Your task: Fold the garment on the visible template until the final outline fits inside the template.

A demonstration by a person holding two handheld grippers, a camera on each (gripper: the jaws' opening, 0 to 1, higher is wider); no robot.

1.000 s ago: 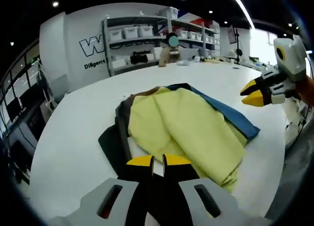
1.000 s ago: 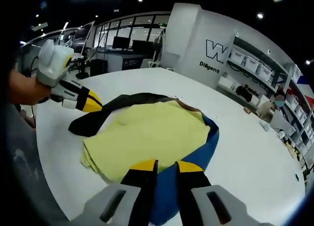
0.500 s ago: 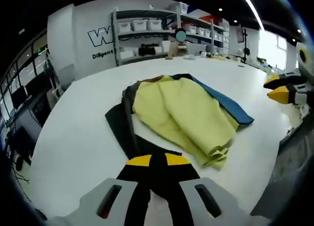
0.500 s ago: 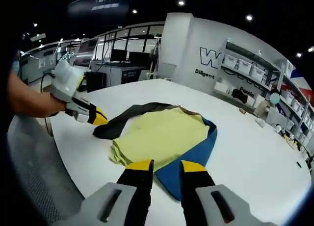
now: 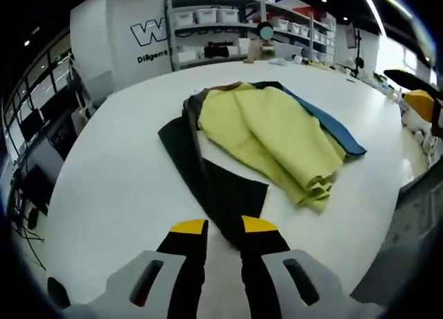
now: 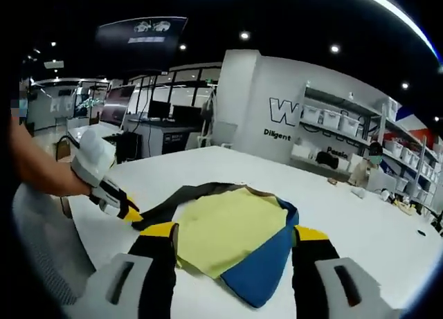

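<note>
My left gripper (image 5: pixel 215 225) sits at the bottom centre, jaws slightly apart over the black edge of the garment (image 5: pixel 266 135), not pinching it. My right gripper (image 6: pixel 235 232) is spread wide, holding nothing. The garment, soft folded yellow, blue and black cloth, lies mid-frame on a smooth white table (image 5: pixel 111 187), its long axis running from lower centre toward the upper right. Shelving (image 5: pixel 228 28) with white bins lines the far wall.
</note>
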